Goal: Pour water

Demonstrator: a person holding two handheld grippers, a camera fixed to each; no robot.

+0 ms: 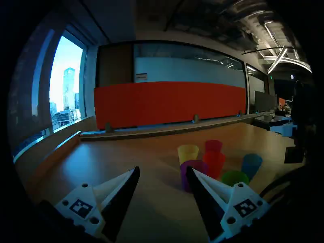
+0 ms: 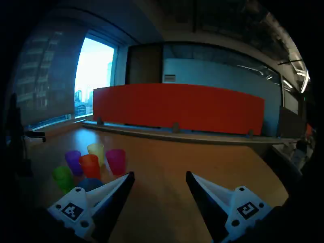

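Note:
Several plastic cups stand clustered on the wooden table. In the left gripper view I see a yellow cup (image 1: pixel 188 153), a magenta cup (image 1: pixel 213 146), an orange-red cup (image 1: pixel 214 163), a purple cup (image 1: pixel 191 171), a green cup (image 1: pixel 234 177) and a blue cup (image 1: pixel 251 165). My left gripper (image 1: pixel 163 175) is open, and its right finger overlaps the purple cup. In the right gripper view the same cluster sits at the lower left: purple cup (image 2: pixel 73 161), orange-red cup (image 2: pixel 90 166), yellow cup (image 2: pixel 96 151), magenta cup (image 2: pixel 116 161), green cup (image 2: pixel 63 177). My right gripper (image 2: pixel 160 178) is open over bare table, right of the cups.
The wooden table (image 1: pixel 133 158) runs back to a red partition (image 1: pixel 170 102) at its far edge. A window (image 1: pixel 65 95) lies to the left. Dark office equipment (image 1: pixel 299 121) stands at the right edge of the left gripper view.

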